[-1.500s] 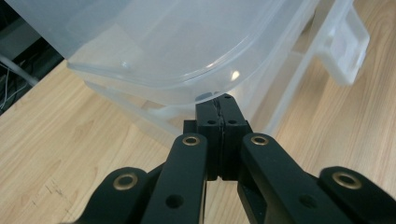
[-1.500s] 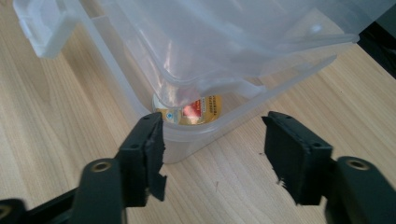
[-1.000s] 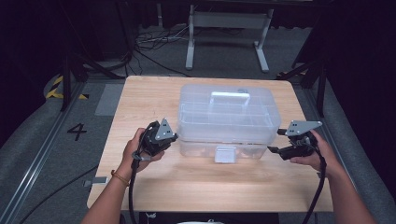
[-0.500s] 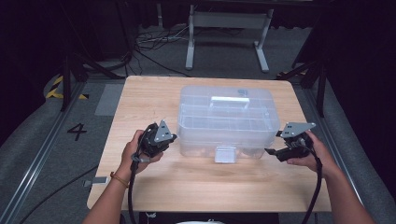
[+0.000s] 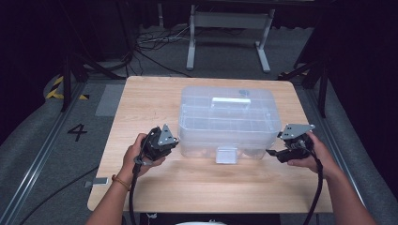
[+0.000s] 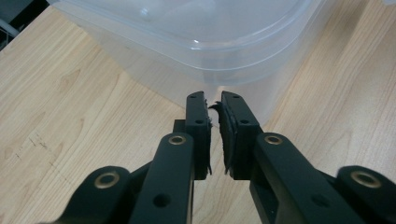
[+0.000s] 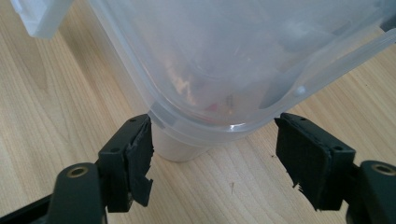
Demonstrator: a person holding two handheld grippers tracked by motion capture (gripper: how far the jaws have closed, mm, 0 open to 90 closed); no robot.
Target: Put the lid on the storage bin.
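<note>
Right gripper view: right claw [image 7: 215, 161] wide around box [image 7: 224, 70] corner

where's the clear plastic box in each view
High view: clear plastic box at table centre, between both grippers.
Left gripper view: its rounded corner across the top, just beyond the fingers.
Right gripper view: a corner fills the top, between the fingers.
Shared landmark: the wooden table.

A clear plastic storage box [image 5: 226, 119] sits upright on the wooden table, toward its far middle. Its translucent lid is on, with a flat carry handle [image 5: 230, 100] on top and a front latch [image 5: 226, 154] hanging down. Inner dividers show through the walls.
</note>
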